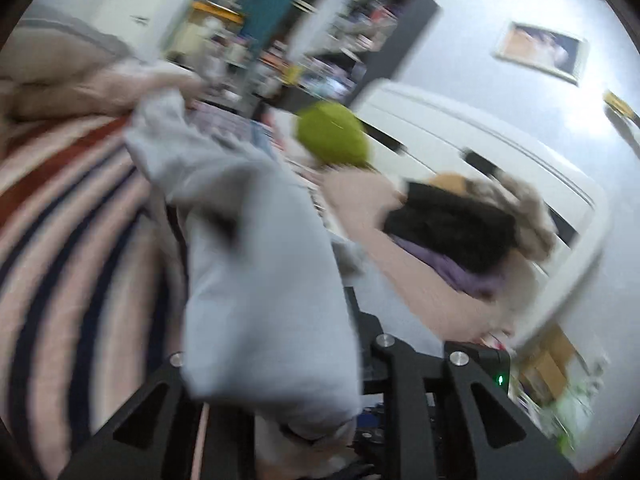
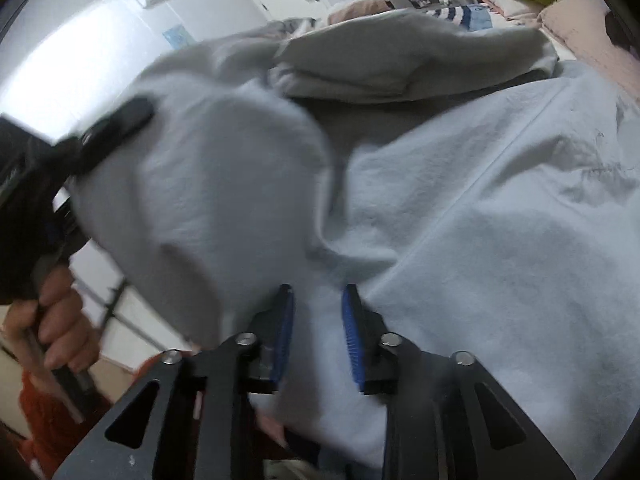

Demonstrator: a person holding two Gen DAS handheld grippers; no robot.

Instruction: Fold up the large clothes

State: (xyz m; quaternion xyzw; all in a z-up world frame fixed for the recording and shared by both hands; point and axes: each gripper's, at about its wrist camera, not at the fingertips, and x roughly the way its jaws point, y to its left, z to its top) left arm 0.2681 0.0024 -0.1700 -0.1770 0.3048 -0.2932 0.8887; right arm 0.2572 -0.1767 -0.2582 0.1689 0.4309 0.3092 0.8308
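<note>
In the right wrist view, the right gripper (image 2: 316,332) is seen with its blue-padded jaws standing slightly parted and a fold of the pale grey garment (image 2: 460,208) gathered between them; the cloth appears to be pinched there, though contact of the pads with the fabric cannot be confirmed. From those jaws the garment spreads away forward and to the right as a broad sheet, a straight seam line being traced up it, while a second bundle of it rises to the left, where it is carried by the left gripper (image 2: 112,124), held in the person's hand (image 2: 56,320). In the left wrist view the jaws of the left gripper are buried under the hanging cloth (image 1: 260,280), so it cannot be told whether they are clenched or released; the cloth is draped straight over them and runs on forward and upward. Beyond the garment lie the striped bed cover (image 1: 68,208) to its left, a heap of dark and purple clothes (image 1: 452,232) to its right, and a green cushion (image 1: 332,136) behind it. The garment's long axis is judged to run between the two grippers, so the coming fold would turn on bringing the raised left end across toward the right jaws.
</note>
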